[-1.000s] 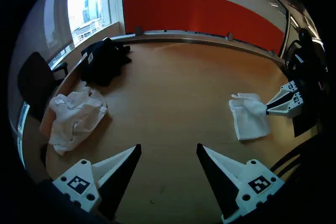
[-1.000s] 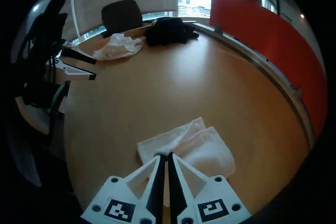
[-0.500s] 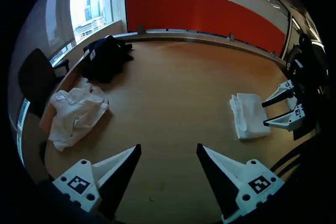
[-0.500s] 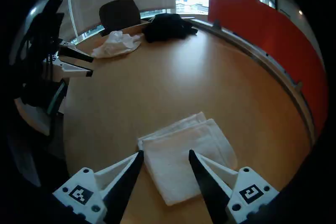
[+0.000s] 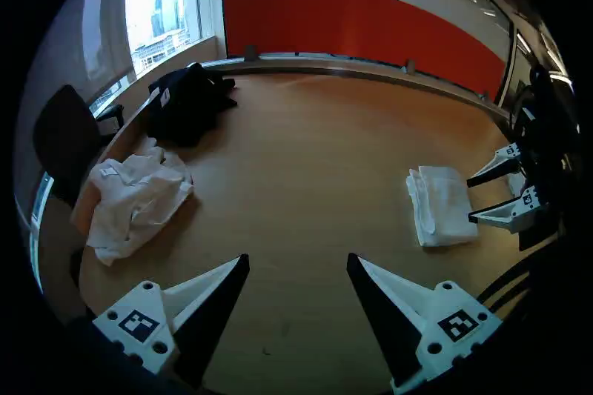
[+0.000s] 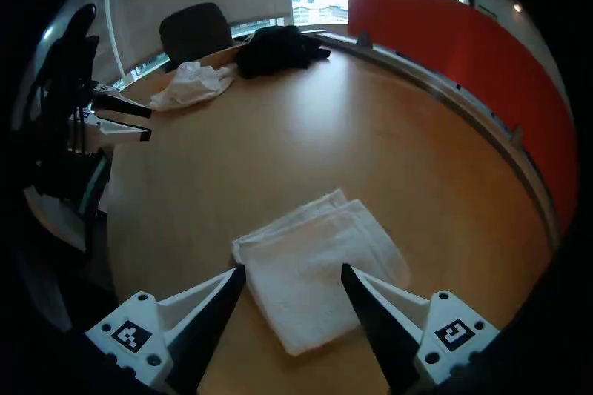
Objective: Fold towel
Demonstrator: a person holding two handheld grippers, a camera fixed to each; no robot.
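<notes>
towel (image 6: pixel 319 269) lies flat on the worktop (image 5: pixel 311 143) near its edge, as a neat rectangle with stacked layers showing along one side. i'd judge the fold done or close to it; at most one more halving or a tidy-up is left.

right claw (image 6: pixel 291 270) is spread wide, its fingers on either side of the towel's near edge and pinching nothing. i can't tell if the tips touch the cloth. left claw (image 5: pixel 296 257) is also spread wide and empty, hanging over bare wood well apart from the towel, which sits far off to its right.

around: a crumpled white cloth (image 5: pixel 133 206) and a black garment (image 5: pixel 185 102) at the far side by the window, with a dark chair (image 5: pixel 63 147) beside them. a red partition (image 5: pixel 363 24) runs along the back edge. all of it is well apart from the towel. nothing stands between either claw and the towel, so i see no obstruction.
</notes>
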